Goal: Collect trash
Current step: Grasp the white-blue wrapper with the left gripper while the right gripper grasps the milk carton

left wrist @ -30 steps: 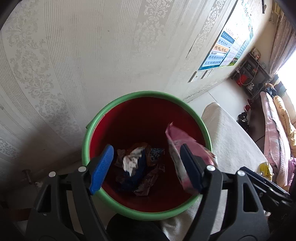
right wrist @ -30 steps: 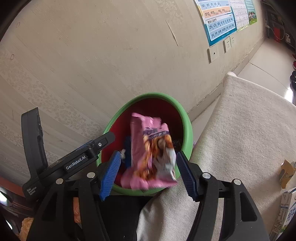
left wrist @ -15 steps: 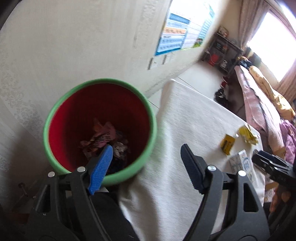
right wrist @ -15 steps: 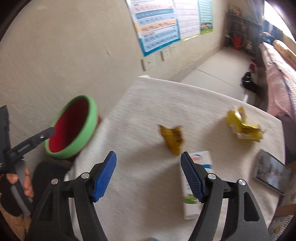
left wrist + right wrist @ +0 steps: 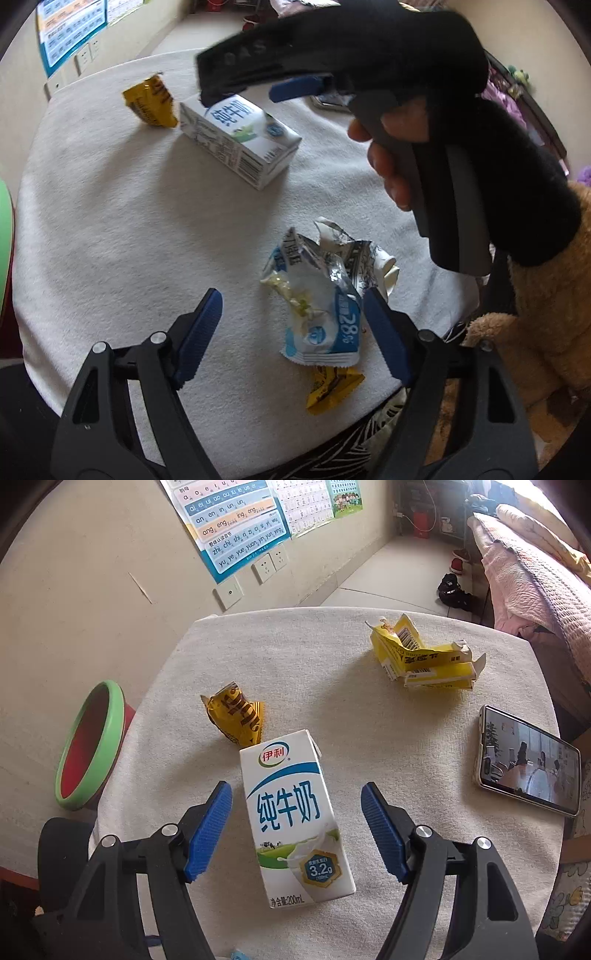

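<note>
The right gripper [image 5: 295, 819] has its jaws spread wide, empty, on either side of a white milk carton [image 5: 291, 816] that lies flat on the cloth-covered surface [image 5: 369, 738]; neither blue pad touches the carton. Just beyond the carton's far end sits a crumpled yellow-brown wrapper [image 5: 236, 716], close to it but whether touching cannot be told. Farther to the right lies a torn yellow box [image 5: 421, 657], well apart from the carton. A phone [image 5: 528, 760] with a lit screen rests near the right edge of the surface. Off the left edge stands the green-rimmed red bin [image 5: 92, 746], beside the wall.

The left gripper [image 5: 291, 332] also has its jaws wide open and holds nothing. A crumpled blue-and-white wrapper [image 5: 321, 295] lies between its pads, nearer the right one. A small yellow wrapper [image 5: 330, 387] pokes out from under that wrapper's near end. In this view the person's right hand [image 5: 391, 162] grips the right gripper's handle above the carton.
</note>
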`<state>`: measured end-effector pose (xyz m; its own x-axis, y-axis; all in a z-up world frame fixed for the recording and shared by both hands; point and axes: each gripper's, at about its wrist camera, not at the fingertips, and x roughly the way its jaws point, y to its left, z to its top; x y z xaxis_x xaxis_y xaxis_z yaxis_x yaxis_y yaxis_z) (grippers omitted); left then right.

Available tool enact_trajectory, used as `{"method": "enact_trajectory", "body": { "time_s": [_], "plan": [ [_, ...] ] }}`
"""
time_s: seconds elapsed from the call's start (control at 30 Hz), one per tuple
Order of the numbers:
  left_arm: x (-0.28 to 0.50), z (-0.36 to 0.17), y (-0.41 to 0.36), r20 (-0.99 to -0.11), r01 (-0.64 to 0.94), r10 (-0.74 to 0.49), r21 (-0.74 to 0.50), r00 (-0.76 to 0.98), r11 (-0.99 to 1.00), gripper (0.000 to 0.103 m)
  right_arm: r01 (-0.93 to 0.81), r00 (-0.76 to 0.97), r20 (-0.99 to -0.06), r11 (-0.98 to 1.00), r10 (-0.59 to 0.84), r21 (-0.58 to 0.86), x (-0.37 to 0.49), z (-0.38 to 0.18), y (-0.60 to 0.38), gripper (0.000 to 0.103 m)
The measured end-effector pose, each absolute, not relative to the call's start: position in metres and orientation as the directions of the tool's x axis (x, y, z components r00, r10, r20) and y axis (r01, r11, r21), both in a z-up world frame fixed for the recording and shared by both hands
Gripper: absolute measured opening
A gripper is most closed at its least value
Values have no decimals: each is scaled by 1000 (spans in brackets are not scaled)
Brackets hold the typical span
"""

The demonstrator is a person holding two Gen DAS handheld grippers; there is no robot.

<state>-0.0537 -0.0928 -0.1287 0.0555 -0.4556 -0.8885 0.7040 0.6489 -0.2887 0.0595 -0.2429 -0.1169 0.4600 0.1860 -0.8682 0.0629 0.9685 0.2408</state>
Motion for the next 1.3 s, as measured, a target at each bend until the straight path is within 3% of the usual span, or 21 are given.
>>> {"method": "enact_trajectory", "body": {
  "time_s": [0.07,0.23,0.27,0.43,0.5,0.57,0.93,1.03,1.13,1.3],
  "plan": [
    [-50,-138,-99,-897,691,-442,-303,27,656,75,68,463,-867,967,186,244,60,-116,-244,70],
    [-37,-147,-95,-901,650,-435,-322,14,688,38,81,461,-868,965,186,251,60,-118,-248,70],
    [-30,-148,-89,-904,633,-426,-313,30,708,36,80,459,-868,965,187,251,60,-119,-248,70],
    [-1,-141,-57,-905,526,-403,-278,136,804,37,77,449,-873,966,188,248,61,-123,-247,70],
    [-1,-134,-52,-902,539,-398,-254,168,803,56,79,439,-879,966,187,245,61,-126,-247,70],
    [-3,-127,-47,-895,563,-401,-234,193,793,60,81,425,-886,967,184,240,62,-130,-247,70],
    [-17,-131,-62,-904,600,-397,-233,156,765,62,44,321,-927,975,192,218,61,-151,-235,72],
    [-12,-140,-64,-911,568,-381,-234,154,789,62,9,317,-930,981,183,196,61,-149,-226,55],
    [-10,-149,-64,-922,534,-363,-240,137,811,62,-20,345,-916,977,207,213,60,-142,-221,55],
    [-9,-155,-65,-925,523,-357,-241,130,818,51,-24,401,-889,972,222,232,60,-128,-222,54]
  ]
}}
